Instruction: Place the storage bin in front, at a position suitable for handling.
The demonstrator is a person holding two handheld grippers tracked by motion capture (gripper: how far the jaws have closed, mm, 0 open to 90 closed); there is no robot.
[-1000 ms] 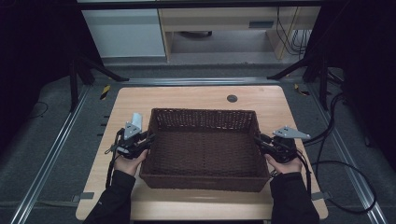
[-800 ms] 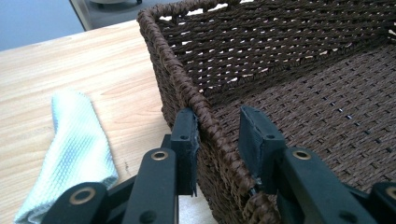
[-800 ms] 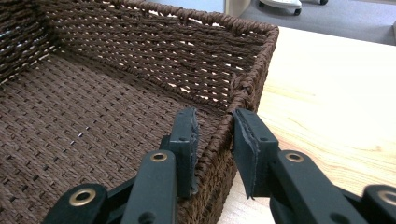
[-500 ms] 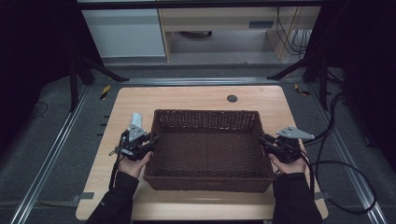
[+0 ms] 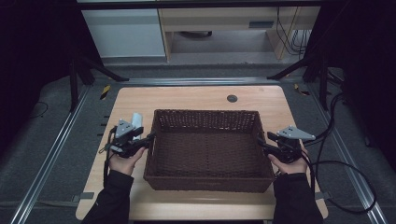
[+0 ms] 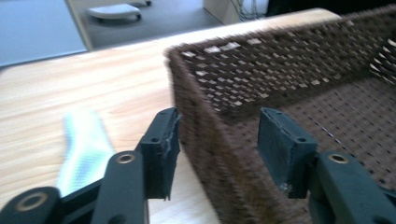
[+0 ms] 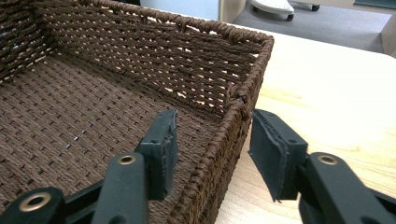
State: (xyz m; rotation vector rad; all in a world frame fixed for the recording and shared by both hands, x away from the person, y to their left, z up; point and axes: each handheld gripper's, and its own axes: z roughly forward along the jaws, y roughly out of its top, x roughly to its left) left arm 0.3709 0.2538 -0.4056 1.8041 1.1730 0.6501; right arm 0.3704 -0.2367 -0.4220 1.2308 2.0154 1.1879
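Observation:
A dark brown wicker basket [image 5: 208, 113] sits in the middle of the wooden table, and nothing lies in it. My left gripper [image 5: 148, 139] is at its left wall; in the left gripper view the left gripper [image 6: 219, 144] is open, with one jaw outside and one inside the basket wall [image 6: 280, 65]. My right gripper [image 5: 261, 143] is at the right wall. In the right gripper view the right gripper [image 7: 212, 149] is open and astride the basket rim [image 7: 243, 100] in the same way.
A pale white oblong object [image 5: 136, 119] lies on the table [image 5: 196, 95] just left of the basket, beside my left gripper; it appears blurred as a white object [image 6: 84, 144]. A dark round grommet [image 5: 232, 98] is set in the table's far side. Cables [image 5: 336, 163] trail off the right edge.
Almost nothing: the basket and both hands have shifted very slightly to the right. Both grippers stay open astride the side walls.

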